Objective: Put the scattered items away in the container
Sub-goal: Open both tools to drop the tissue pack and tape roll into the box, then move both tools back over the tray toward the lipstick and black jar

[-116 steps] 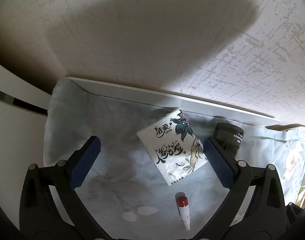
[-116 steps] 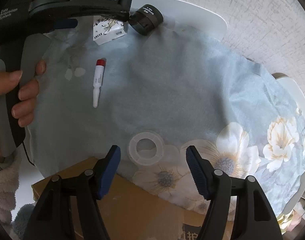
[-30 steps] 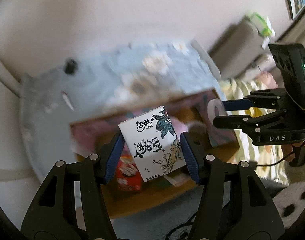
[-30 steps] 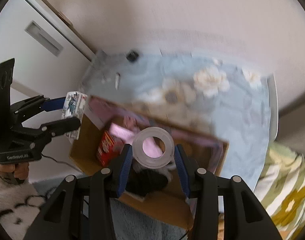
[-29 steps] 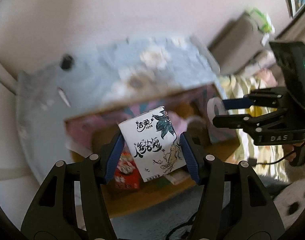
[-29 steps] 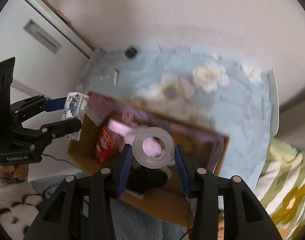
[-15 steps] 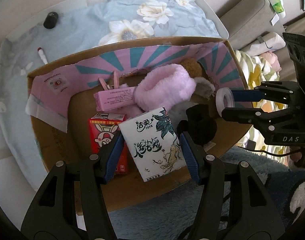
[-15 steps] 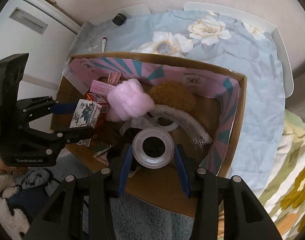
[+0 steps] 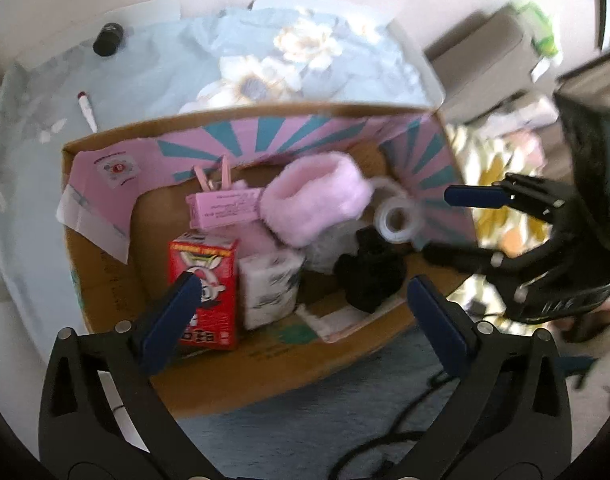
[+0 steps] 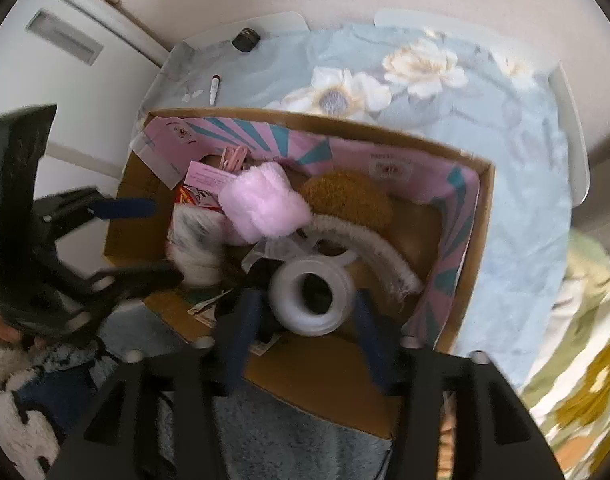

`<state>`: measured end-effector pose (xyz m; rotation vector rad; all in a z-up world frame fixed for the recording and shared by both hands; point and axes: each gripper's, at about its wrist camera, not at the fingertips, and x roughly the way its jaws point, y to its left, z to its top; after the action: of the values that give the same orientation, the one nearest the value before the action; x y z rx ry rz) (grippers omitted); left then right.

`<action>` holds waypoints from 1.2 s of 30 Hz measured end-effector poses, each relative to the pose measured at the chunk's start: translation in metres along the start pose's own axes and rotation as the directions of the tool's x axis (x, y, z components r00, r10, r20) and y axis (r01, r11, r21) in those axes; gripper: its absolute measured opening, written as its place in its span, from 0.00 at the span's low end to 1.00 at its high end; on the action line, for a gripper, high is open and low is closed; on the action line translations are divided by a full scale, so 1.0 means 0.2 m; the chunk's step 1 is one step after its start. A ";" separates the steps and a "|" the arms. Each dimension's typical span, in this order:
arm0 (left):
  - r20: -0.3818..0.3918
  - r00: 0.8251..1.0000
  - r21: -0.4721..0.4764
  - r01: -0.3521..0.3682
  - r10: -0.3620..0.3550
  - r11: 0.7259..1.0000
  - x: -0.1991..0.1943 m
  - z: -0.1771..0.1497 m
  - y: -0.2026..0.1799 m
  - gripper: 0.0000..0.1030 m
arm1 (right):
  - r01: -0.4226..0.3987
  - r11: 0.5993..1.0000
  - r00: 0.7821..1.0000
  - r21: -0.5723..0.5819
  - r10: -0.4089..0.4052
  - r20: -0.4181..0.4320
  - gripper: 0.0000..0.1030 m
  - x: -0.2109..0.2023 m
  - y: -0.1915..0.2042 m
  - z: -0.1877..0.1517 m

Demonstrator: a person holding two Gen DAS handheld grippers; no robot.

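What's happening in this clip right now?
A person holds tongs in each hand over a cardboard box of odds and ends. The left tongs have just opened, dropping a tissue pack beside a red carton. The right tongs have just been opening around a tape roll. A pen and black cap remain on the cloth.

Soft daylight — motion blur, fisheye warp

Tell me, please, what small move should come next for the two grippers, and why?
Probably lift both away from the cardboard box and go back to the table. The left gripper and right gripper have just been opening. The tissue pack and tape roll are free of the pads, over the box. The small vial and dark cap remain on the cloth.
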<state>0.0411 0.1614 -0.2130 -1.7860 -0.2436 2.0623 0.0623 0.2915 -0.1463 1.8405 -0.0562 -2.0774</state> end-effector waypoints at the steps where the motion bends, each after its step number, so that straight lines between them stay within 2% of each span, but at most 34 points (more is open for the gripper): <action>1: 0.013 1.000 -0.025 -0.011 0.012 1.000 -0.02 0.00 0.02 0.99 | 0.015 1.000 1.000 -0.015 -0.014 0.016 0.76 -0.02 0.01 0.00; 3: 0.016 0.999 -0.063 -0.047 0.049 0.997 -0.04 0.02 0.06 0.99 | 0.053 0.998 0.998 -0.022 -0.053 0.033 0.89 -0.04 0.02 0.01; 5: 0.045 0.997 -0.097 -0.054 0.058 0.994 -0.07 0.03 0.09 0.99 | 0.083 0.996 0.996 -0.018 -0.083 0.013 0.89 -0.03 0.01 0.01; 9: 0.112 0.989 -0.109 -0.079 0.092 0.991 -0.14 0.03 0.12 0.99 | 0.077 0.997 0.996 -0.014 -0.076 0.048 0.90 -0.05 0.01 0.02; 13: 0.169 0.976 -0.101 -0.120 0.136 0.988 -0.19 0.04 0.12 0.99 | 0.058 0.998 0.995 -0.017 -0.056 0.085 0.99 -0.09 0.02 0.04; 16: 0.195 0.972 -0.121 -0.105 0.127 0.987 -0.21 0.05 0.15 0.99 | 0.037 0.999 0.993 -0.012 -0.036 0.114 0.99 -0.12 0.04 0.05; 19: 0.249 0.961 -0.152 -0.086 0.122 0.985 -0.26 0.05 0.18 0.99 | 0.011 1.000 0.989 -0.011 -0.009 0.146 0.99 -0.16 0.05 0.07; 21: 0.277 0.950 -0.180 -0.098 0.146 0.979 -0.29 0.05 0.21 0.99 | 0.007 1.000 0.986 -0.014 -0.005 0.165 0.99 -0.18 0.07 0.08; 23: 0.273 0.942 -0.221 -0.137 0.197 0.965 -0.31 0.07 0.27 0.99 | 0.006 1.000 0.985 -0.019 -0.003 0.172 0.99 -0.19 0.08 0.09; 30: 0.308 0.911 -0.312 -0.174 0.273 0.934 -0.45 0.10 0.48 0.99 | -0.010 0.999 0.979 -0.043 0.018 0.202 0.99 -0.22 0.09 0.16; 31: 0.301 0.910 -0.321 -0.185 0.285 0.929 -0.47 0.11 0.50 0.99 | -0.030 0.999 0.978 -0.042 0.038 0.203 0.99 -0.23 0.09 0.18; 34: 0.239 0.927 -0.325 -0.203 0.288 0.924 -0.49 0.14 0.57 0.99 | -0.108 0.992 0.974 -0.062 0.118 0.195 0.99 -0.26 0.11 0.22; 36: 0.205 0.940 -0.327 -0.197 0.273 0.924 -0.50 0.16 0.61 0.99 | -0.107 0.989 0.973 -0.103 0.125 0.195 0.99 -0.28 0.15 0.24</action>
<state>-0.0015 0.0148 -0.1637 -1.7966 -0.4567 2.5441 0.0282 0.2690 -0.0784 1.5315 -0.1150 -2.1390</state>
